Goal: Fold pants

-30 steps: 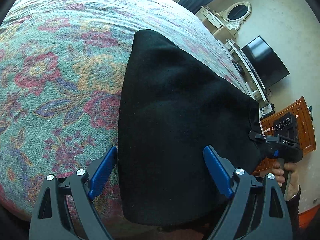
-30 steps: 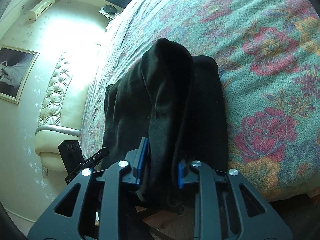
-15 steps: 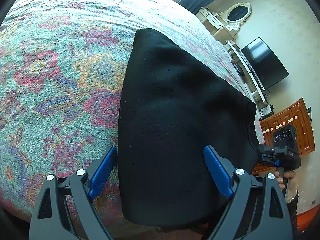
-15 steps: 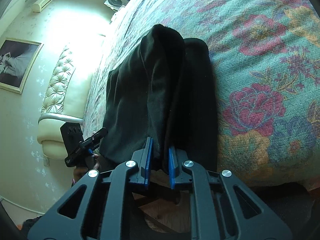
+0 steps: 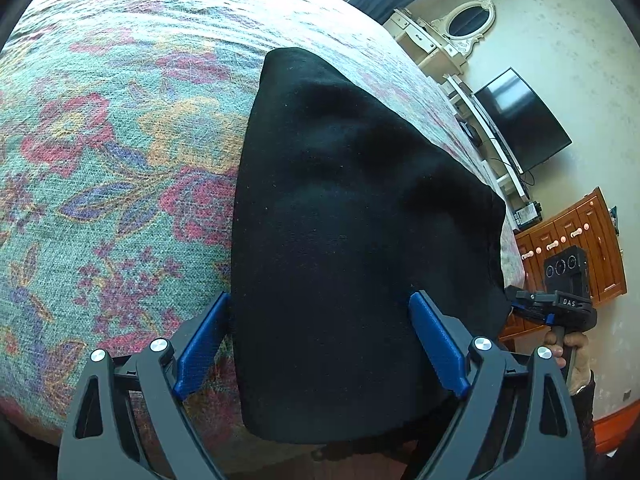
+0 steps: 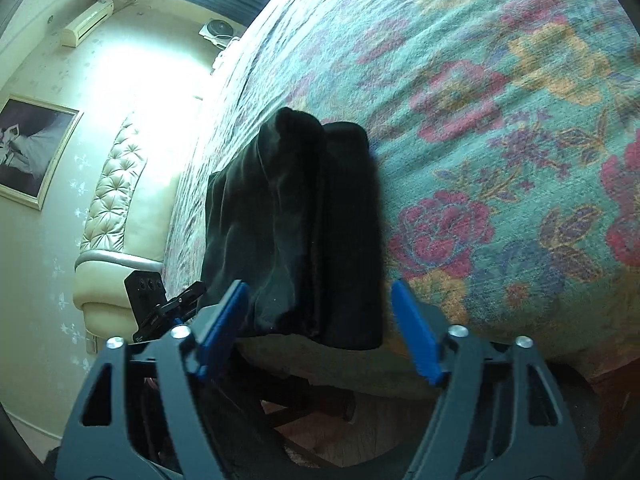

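Note:
The black pants [image 5: 352, 240] lie folded in a thick stack on the flowered bedspread [image 5: 112, 168], at the bed's near edge. My left gripper [image 5: 320, 344] is open, its blue pads either side of the stack's near end, above the cloth. In the right wrist view the pants [image 6: 296, 232] show as layered folds. My right gripper [image 6: 320, 332] is open and empty, just off the stack's near end. The right gripper also shows in the left wrist view [image 5: 556, 304], at the stack's right corner.
The bedspread [image 6: 500, 140] stretches beyond the pants. A padded cream headboard [image 6: 116, 200] stands at the left. A TV [image 5: 520, 120], a mirror dresser [image 5: 460, 32] and a wooden cabinet [image 5: 580, 248] line the wall beyond the bed. Wooden floor lies below the bed edge.
My right gripper was shut on a raised fold of the pants; it has opened, the fold has dropped onto the stack, and the gripper has drawn back. The left gripper barely moved.

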The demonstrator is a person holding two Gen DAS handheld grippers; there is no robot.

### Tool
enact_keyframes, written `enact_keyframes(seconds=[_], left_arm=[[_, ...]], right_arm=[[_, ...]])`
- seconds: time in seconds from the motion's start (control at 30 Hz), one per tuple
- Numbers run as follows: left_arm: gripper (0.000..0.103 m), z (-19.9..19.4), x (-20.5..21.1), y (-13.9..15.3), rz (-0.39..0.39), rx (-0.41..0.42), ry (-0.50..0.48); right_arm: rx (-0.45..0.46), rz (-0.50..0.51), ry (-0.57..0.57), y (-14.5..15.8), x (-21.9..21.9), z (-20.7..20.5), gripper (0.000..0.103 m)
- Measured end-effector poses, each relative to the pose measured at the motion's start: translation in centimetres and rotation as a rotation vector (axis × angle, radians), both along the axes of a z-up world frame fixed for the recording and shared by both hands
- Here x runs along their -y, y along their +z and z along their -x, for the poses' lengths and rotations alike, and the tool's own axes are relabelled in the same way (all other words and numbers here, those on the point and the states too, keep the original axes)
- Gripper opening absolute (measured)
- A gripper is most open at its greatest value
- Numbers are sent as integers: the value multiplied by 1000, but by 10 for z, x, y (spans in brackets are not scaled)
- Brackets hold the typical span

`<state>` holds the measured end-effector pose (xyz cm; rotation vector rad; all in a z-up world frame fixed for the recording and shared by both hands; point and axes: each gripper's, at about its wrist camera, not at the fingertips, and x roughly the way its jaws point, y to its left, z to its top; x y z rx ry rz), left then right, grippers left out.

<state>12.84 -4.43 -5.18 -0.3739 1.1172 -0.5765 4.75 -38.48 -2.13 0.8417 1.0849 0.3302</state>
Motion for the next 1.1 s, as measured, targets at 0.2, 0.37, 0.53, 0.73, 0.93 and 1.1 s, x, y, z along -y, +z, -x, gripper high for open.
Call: enact_keyframes(seconds=[0.2,0.37,0.53,0.73,0.93,1.1], left_arm=[[88,-1,-30,-13,189,-103,84],[88,1,-41,-17,354,-195,133],[88,8,-37,-22,340,-193,142],[88,19,-31,-19,281,-189,143],[88,15,-27,-18,285,-218,138],[66,18,-19,-18,175,-157,82]], right_arm=[[-65,-122,-2,-37,-1,4,77],[-60,-169,21,-49,-21,-4,83],[-55,-50,49,-40,-28,-2,58],[-28,-17,58,-30,-25,-3,38],[-7,-42,70,-29,-15,-8,34],[-17,-88,68,-43,-7,-8,34]])
